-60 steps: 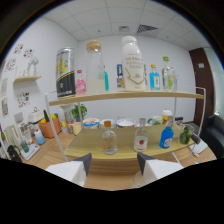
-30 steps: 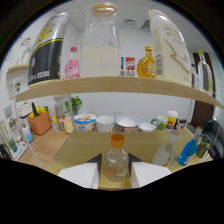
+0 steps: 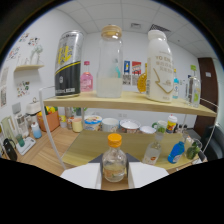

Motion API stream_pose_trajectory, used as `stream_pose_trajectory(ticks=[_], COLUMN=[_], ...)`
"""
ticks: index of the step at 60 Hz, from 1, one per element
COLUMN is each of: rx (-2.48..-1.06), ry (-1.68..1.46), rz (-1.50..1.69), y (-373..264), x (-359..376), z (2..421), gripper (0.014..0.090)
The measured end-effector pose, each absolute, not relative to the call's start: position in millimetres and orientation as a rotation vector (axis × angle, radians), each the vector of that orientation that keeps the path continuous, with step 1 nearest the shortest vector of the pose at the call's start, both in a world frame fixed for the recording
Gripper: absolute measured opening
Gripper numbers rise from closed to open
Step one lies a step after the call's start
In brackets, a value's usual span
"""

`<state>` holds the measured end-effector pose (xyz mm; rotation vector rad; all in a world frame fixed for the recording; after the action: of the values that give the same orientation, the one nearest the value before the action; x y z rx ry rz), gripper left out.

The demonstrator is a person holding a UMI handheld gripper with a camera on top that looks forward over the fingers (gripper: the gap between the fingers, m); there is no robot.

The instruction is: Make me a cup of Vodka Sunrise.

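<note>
Gripper [image 3: 114, 176] has advanced toward the shelf unit compared with 1.0 s ago; upper shelf [image 3: 125, 102] and its containers now loom far larger. Small clear bottle with orange cap [image 3: 114, 159], earlier well beyond the fingers on the lower shelf, then just ahead of them at 0.5 s, now stands between the white fingers [image 3: 82, 176], gaps visible either side. View has shifted slightly left since 0.5 s: black-and-yellow can [image 3: 68, 64] and white bottle [image 3: 161, 66] sit fully in view, glass jar [image 3: 109, 61] between them
</note>
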<state>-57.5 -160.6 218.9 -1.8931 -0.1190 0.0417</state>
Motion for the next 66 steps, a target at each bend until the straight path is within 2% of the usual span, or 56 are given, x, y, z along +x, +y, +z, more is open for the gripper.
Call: stream_pose_trajectory(ticks=[12,25,39,55,66], rx=[-1.894,-1.911,-1.951,-2.073,-2.155], ry=[-0.09,-0.056,-0.017,0.023,0.012], rz=[0.085,0.142,0.117,0.071,0.062], y=[-214.9,-249.2,-226.1,-201.0,-198.4], x=[-59.6,-72.9,-74.8,-71.3,-74.6], z=[217.2,183.5,136.0,60.9,28.0], gripper=[0.0355,0.0355,0.0354,0.0352,0.0353])
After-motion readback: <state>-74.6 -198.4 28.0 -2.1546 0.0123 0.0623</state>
